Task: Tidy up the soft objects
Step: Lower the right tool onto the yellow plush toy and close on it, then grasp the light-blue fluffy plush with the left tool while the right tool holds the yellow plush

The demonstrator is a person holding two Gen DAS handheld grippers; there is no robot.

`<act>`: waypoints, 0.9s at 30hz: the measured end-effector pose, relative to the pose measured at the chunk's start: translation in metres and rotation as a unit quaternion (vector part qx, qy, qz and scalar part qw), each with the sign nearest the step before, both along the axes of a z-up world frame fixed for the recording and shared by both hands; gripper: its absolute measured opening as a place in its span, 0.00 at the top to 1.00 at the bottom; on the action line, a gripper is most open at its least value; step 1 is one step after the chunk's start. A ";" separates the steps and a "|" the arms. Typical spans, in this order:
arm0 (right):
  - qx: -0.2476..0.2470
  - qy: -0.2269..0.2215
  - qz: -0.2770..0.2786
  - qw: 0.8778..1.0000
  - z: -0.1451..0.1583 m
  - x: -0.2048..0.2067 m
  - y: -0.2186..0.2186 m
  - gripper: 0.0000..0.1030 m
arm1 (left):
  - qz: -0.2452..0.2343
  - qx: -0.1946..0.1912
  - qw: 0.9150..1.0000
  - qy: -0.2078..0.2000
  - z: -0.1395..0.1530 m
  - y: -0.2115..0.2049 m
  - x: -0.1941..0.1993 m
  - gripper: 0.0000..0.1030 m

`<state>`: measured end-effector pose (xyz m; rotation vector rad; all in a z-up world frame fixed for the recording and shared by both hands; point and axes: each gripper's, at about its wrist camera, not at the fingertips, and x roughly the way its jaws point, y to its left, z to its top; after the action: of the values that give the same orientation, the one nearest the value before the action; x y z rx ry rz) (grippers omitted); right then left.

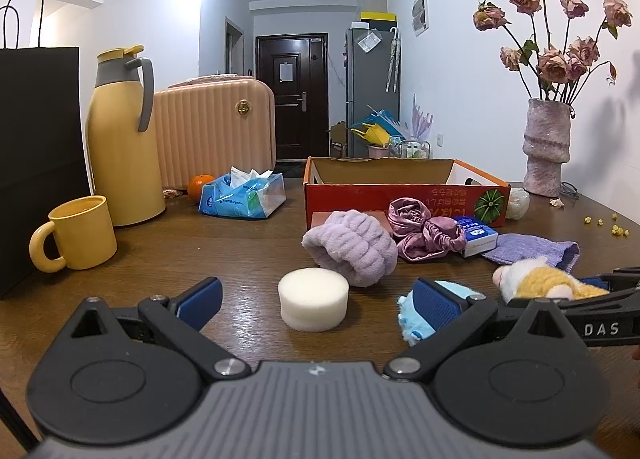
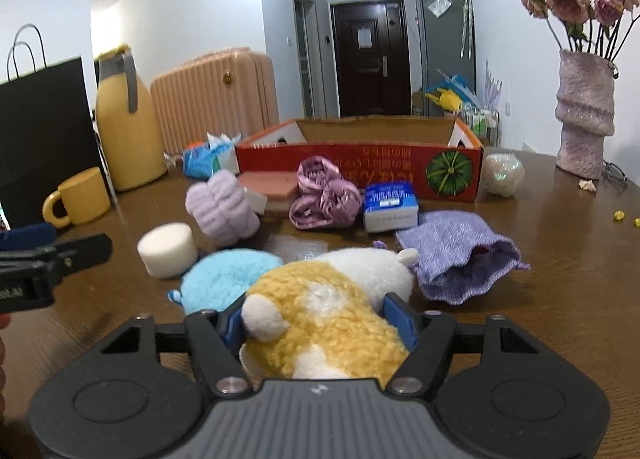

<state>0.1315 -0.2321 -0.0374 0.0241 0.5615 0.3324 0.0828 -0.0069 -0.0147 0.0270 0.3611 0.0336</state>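
My left gripper [image 1: 317, 304] is open low over the table, and a white round sponge [image 1: 313, 299] stands between its blue fingertips without touching them. A light blue plush [image 1: 416, 323] lies partly hidden behind its right finger. My right gripper [image 2: 316, 323] has both blue pads against the sides of a yellow and white plush toy [image 2: 320, 315], which fills the gap. Ahead lie a lilac fluffy band [image 2: 224, 207], a pink satin cloth [image 2: 324, 195], a purple knit pouch [image 2: 456, 255] and the open red cardboard box [image 2: 360, 159].
A yellow mug [image 1: 76, 235], a yellow thermos jug [image 1: 120, 131] and a black paper bag [image 1: 36, 163] stand at the left. A tissue pack [image 1: 244, 195] and an orange [image 1: 200, 185] are behind. A small blue and white carton [image 2: 390, 205] and a vase of dried roses [image 2: 584, 119] are at the right.
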 end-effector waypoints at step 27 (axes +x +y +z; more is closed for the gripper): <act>0.075 -0.136 -0.051 0.987 0.025 -0.040 -0.055 0.35 | -0.055 0.019 0.997 0.041 0.004 -0.056 0.019 0.00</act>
<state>0.0912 -0.2876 -0.0126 0.1511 0.2627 0.2716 0.1015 -0.0627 -0.0107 0.0860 0.4412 -0.0700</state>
